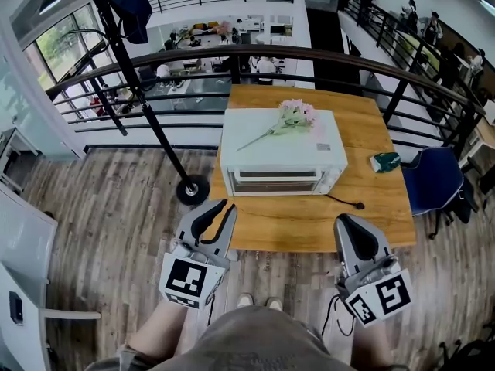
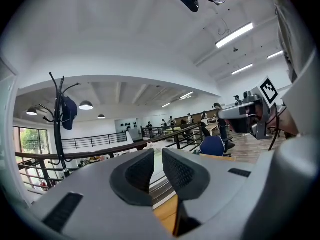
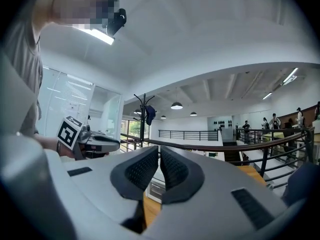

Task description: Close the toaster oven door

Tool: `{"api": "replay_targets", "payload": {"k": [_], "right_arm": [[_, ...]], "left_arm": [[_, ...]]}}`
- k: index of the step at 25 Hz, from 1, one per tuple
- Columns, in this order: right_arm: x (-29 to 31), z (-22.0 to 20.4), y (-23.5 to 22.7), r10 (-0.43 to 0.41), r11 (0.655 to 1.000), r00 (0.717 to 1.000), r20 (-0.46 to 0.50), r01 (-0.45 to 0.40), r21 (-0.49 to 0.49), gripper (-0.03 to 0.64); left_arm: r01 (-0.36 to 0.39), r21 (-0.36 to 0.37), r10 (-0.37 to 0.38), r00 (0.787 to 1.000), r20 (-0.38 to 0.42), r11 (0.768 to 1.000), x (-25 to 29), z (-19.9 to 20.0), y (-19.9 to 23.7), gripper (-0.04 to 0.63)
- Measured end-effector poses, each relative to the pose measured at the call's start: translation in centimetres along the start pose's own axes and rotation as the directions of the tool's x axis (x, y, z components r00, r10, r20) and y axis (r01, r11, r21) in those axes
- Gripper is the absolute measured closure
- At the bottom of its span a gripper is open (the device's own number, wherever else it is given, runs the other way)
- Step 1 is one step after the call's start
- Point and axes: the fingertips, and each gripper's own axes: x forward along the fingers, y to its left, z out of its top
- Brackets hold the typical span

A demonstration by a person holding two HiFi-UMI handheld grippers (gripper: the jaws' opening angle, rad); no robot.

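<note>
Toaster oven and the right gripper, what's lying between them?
A thin black cord lies on the wooden table between the toaster oven and the right gripper; otherwise the wood is bare. The head view shows it.

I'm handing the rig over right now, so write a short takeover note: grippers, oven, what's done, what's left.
Left gripper: jaws a narrow gap apart, empty, short of the table's near edge.
Right gripper: shut, empty, also short of that edge.
Toaster oven: mid-table, flowers on top. Its door looks closed.
Done: the door closing, as far as the head view shows.
Left: nothing evident; perhaps check the door is fully shut.
</note>
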Motion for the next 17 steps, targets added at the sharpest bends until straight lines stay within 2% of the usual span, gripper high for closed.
{"api": "replay_targets", "payload": {"k": [6,11,17], "right_arm": [[0.9,-2.0,0.9,0.037,0.999,0.997,-0.065,-0.038,-0.007,0.578],[1.5,-2.2,0.9,0.051,0.999,0.996,-0.074,-0.052,-0.01,0.578],[2.4,-2.7,1.1,0.066,0.998,0.995,-0.074,-0.068,-0.016,0.578]], "left_arm": [[0.019,-0.004,-0.019,0.999,-0.047,1.0,0.1,-1.9,-0.5,0.538],[0.016,-0.03,-0.017,0.999,-0.044,0.999,0.3,-2.0,-0.6,0.538],[0.017,0.005,-0.017,0.999,-0.044,1.0,0.7,-2.3,-0.1,0.538]]}}
